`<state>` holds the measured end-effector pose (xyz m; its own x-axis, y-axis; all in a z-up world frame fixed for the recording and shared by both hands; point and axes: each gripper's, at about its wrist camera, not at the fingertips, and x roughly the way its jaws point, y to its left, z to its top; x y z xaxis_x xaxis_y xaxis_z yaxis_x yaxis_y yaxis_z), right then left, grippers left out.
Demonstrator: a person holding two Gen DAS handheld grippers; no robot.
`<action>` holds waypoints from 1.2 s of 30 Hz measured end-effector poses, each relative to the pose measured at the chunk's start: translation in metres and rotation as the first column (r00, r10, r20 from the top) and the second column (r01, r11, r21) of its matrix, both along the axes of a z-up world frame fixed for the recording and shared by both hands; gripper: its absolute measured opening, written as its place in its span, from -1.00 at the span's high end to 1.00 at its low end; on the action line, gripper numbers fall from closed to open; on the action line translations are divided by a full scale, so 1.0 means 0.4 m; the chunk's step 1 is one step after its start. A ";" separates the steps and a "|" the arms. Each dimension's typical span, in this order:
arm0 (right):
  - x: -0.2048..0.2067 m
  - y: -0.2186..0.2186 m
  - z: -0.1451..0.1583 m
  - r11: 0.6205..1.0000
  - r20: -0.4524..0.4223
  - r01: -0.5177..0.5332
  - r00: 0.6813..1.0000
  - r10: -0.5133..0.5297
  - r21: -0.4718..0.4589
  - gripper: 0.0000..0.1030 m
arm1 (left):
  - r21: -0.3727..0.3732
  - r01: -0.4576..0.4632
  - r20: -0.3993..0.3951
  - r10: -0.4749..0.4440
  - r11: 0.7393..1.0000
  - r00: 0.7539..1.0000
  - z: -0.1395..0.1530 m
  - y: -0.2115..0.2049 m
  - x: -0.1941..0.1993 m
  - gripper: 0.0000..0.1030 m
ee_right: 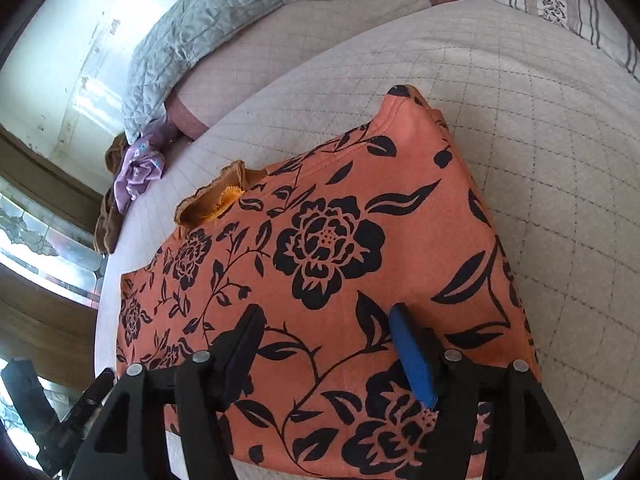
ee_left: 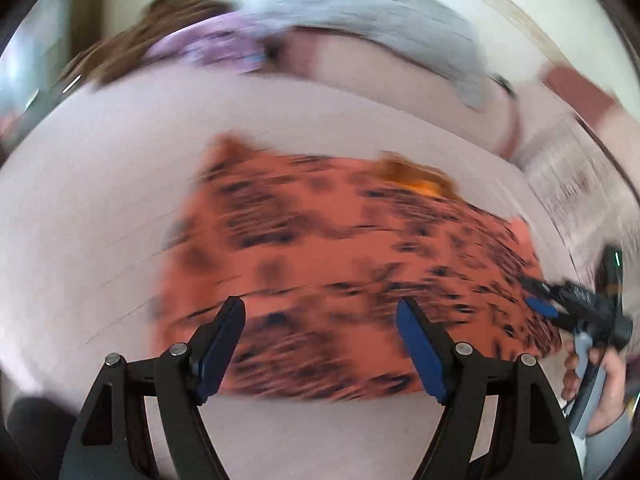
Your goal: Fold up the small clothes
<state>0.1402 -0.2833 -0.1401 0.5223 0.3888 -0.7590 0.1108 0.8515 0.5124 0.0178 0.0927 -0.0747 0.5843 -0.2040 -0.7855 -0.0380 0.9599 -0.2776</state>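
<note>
An orange garment with a black flower print [ee_right: 332, 264] lies flat on the quilted bed cover [ee_right: 520, 128]; a darker orange ruffled part [ee_right: 216, 200] sticks out at its far left edge. My right gripper [ee_right: 326, 316] is open, its fingers spread just above the garment's near part. In the left wrist view, which is motion-blurred, the same garment [ee_left: 340, 264] lies ahead; my left gripper [ee_left: 320, 312] is open over its near edge. The right gripper [ee_left: 576, 308], held by a hand, shows at the garment's right side.
A grey quilted blanket [ee_right: 208, 28] lies at the far side of the bed. A lilac garment [ee_right: 140, 164] and a brown one [ee_right: 108, 216] are bunched at the bed's far left edge. A striped pillow [ee_right: 560, 4] lies at the top right.
</note>
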 end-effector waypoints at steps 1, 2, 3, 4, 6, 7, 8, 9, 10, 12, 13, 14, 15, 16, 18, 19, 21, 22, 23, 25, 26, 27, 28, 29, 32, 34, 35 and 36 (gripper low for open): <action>0.002 0.000 -0.004 1.000 -0.003 0.001 1.000 -0.001 0.002 -0.33 | -0.035 -0.069 -0.036 0.068 0.997 0.997 -0.023 0.066 -0.013 -0.52; 0.012 0.004 -0.005 1.000 -0.003 0.003 1.000 -0.003 0.010 -0.33 | -0.056 -0.110 -0.065 0.106 0.992 0.992 -0.043 0.105 -0.021 -0.52; 0.012 0.000 -0.010 1.000 0.003 0.005 1.000 -0.005 0.025 -0.33 | -0.070 -0.143 -0.094 0.136 0.987 0.986 -0.061 0.136 -0.026 -0.52; 0.001 -0.014 -0.012 0.999 0.008 0.006 1.000 -0.006 0.038 -0.33 | -0.091 -0.190 -0.137 0.176 0.978 0.975 -0.087 0.175 -0.034 -0.52; 0.023 0.001 -0.013 0.999 0.009 0.008 1.000 -0.009 0.044 -0.33 | -0.146 -0.214 -0.161 0.191 0.966 0.968 -0.106 0.205 -0.040 -0.52; 0.025 0.008 -0.013 0.999 0.008 0.006 1.000 -0.006 0.039 -0.33 | -0.194 -0.214 -0.162 0.184 0.957 0.970 -0.110 0.213 -0.040 -0.52; 0.027 0.015 -0.013 0.999 0.007 0.004 1.000 -0.004 0.033 -0.33 | -0.225 -0.206 -0.158 0.173 0.952 0.972 -0.112 0.215 -0.039 -0.51; 0.027 0.016 -0.012 1.000 0.005 0.001 1.000 -0.001 0.027 -0.33 | -0.259 -0.192 -0.152 0.157 0.946 0.976 -0.113 0.214 -0.036 -0.49; 0.027 0.016 -0.012 1.000 0.004 0.000 1.000 0.000 0.023 -0.34 | -0.300 -0.164 -0.151 0.123 0.940 0.981 -0.121 0.209 -0.029 -0.16; 0.025 0.012 -0.013 1.000 0.003 -0.003 1.000 0.003 0.026 -0.34 | -0.258 -0.163 -0.206 0.111 0.952 0.972 -0.141 0.197 -0.014 0.69; 0.023 0.008 -0.013 1.000 0.004 -0.003 1.000 0.003 0.030 -0.34 | -0.271 -0.171 -0.199 0.119 0.947 0.973 -0.132 0.198 -0.015 0.71; 0.024 0.007 -0.014 0.999 0.005 -0.004 1.000 0.004 0.035 -0.33 | -0.251 -0.162 -0.172 0.120 0.954 0.978 -0.106 0.193 -0.020 0.72; 0.024 0.006 -0.015 0.999 0.005 -0.007 1.000 0.007 0.038 -0.33 | -0.209 -0.140 -0.118 0.118 0.968 0.986 -0.068 0.184 -0.030 0.72; 0.025 0.005 -0.015 0.999 0.005 -0.012 1.000 0.011 0.039 -0.33 | -0.127 -0.103 -0.037 0.099 0.987 0.994 -0.011 0.161 -0.040 0.74; 0.027 0.006 -0.015 0.999 0.003 -0.021 1.000 0.021 0.035 -0.33 | -0.059 -0.083 -0.025 0.081 0.995 0.996 0.004 0.152 -0.029 0.76; 0.029 0.007 -0.017 0.999 0.001 -0.024 1.000 0.024 0.030 -0.34 | -0.046 -0.088 -0.070 0.085 0.995 0.994 -0.026 0.160 -0.013 0.74; 0.033 0.011 -0.018 0.999 0.002 -0.028 1.000 0.028 0.018 -0.34 | -0.034 -0.123 -0.259 0.110 0.992 0.960 -0.140 0.185 0.019 0.66; 0.033 0.012 -0.018 0.999 0.003 -0.028 1.000 0.028 0.017 -0.35 | -0.097 -0.144 -0.222 0.119 0.985 0.968 -0.141 0.206 0.009 0.65; 0.032 0.012 -0.018 0.999 0.003 -0.028 1.000 0.028 0.021 -0.36 | -0.105 -0.134 -0.216 0.109 0.985 0.970 -0.127 0.208 0.008 0.59; 0.032 0.007 -0.018 0.999 0.002 -0.028 1.000 0.028 0.031 -0.36 | -0.061 -0.127 -0.192 0.113 0.990 0.975 -0.084 0.206 0.016 0.28; 0.032 0.005 -0.019 0.999 0.002 -0.030 1.000 0.030 0.037 -0.36 | -0.059 -0.114 -0.150 0.104 0.992 0.983 -0.053 0.205 0.030 -0.02; 0.034 0.004 -0.020 0.999 0.000 -0.034 0.999 0.034 0.039 -0.37 | -0.071 -0.097 -0.119 0.088 0.993 0.989 -0.034 0.203 0.045 -0.20; 0.036 0.005 -0.022 0.999 -0.001 -0.036 0.999 0.037 0.039 -0.37 | -0.083 -0.083 -0.078 0.077 0.993 0.994 -0.012 0.206 0.075 -0.43; 0.038 0.006 -0.021 0.999 -0.004 -0.038 0.999 0.038 0.038 -0.38 | -0.086 -0.085 -0.048 0.081 0.993 0.996 -0.001 0.210 0.107 -0.44; 0.041 0.014 -0.018 0.999 -0.011 -0.036 0.999 0.036 0.032 -0.43 | -0.176 -0.079 -0.053 0.070 0.981 0.996 -0.004 0.220 0.234 -0.44; 0.041 0.014 -0.017 0.999 -0.010 -0.035 0.999 0.035 0.030 -0.44 | -0.231 -0.053 -0.063 0.040 0.971 0.997 -0.029 0.211 0.328 -0.43; 0.041 0.015 -0.018 0.999 -0.009 -0.035 0.999 0.035 0.030 -0.44 | -0.228 -0.064 -0.082 0.047 0.971 0.996 -0.042 0.203 0.356 -0.25; 0.041 0.015 -0.018 0.999 -0.010 -0.037 0.999 0.037 0.030 -0.44 | -0.223 -0.075 -0.100 0.054 0.972 0.994 -0.063 0.191 0.383 -0.01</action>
<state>0.1567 -0.2772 -0.1474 0.4995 0.4301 -0.7520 0.0851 0.8395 0.5367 0.1708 0.1690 -0.0997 0.5290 -0.3469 -0.7745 -0.1332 0.8674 -0.4795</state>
